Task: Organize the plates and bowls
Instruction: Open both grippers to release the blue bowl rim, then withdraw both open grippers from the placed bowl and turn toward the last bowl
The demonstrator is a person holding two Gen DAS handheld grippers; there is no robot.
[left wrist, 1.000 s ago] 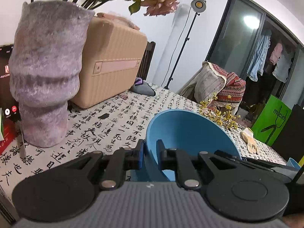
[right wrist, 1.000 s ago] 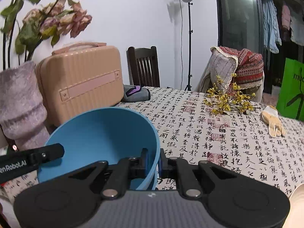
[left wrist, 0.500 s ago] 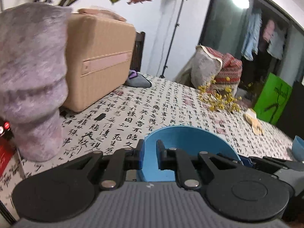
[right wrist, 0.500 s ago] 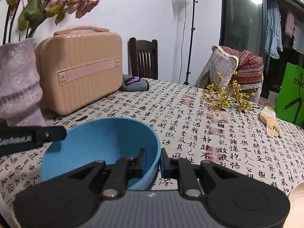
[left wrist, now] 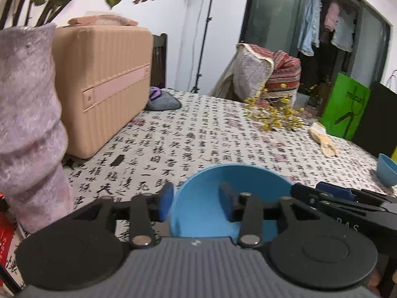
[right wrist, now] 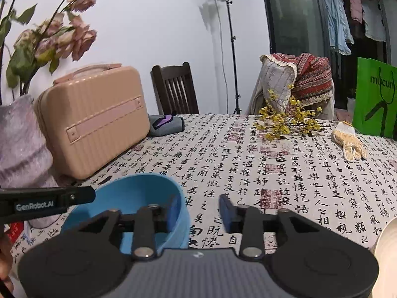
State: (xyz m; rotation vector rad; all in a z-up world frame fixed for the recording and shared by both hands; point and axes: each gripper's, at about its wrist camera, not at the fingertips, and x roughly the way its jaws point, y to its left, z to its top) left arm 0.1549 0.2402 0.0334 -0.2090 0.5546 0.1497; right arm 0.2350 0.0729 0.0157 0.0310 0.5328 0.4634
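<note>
Both tools have let go since the earlier frames, when each was pinched shut on the rim of the blue bowl (left wrist: 230, 198), which was tilted up off the cloth; it now sits upright on the surface (left wrist: 211, 136) at the lower centre of the left wrist view.

Left to right in that view: a fuzzy purple vase (left wrist: 27, 124) fills the left edge, with a peach suitcase (left wrist: 104, 84) behind it. The left tool (left wrist: 194, 202) is low in the middle, its jaws opening, one blue pad outside the bowl's left rim and the other inside, neither pressing on it. The right tool (left wrist: 332, 193) reaches in from the lower right edge. A second, smaller blue bowl (left wrist: 387, 171) sits far right.

In the right wrist view, the left tool's arm crosses the left edge, the bowl lies lower left, and the right tool (right wrist: 198, 213) straddles the bowl's right rim, jaws opening, its left pad blurred against the wall, so contact there cannot be told. A glove (right wrist: 349, 144) lies at the right, beside yellow flowers (right wrist: 285, 121).
</note>
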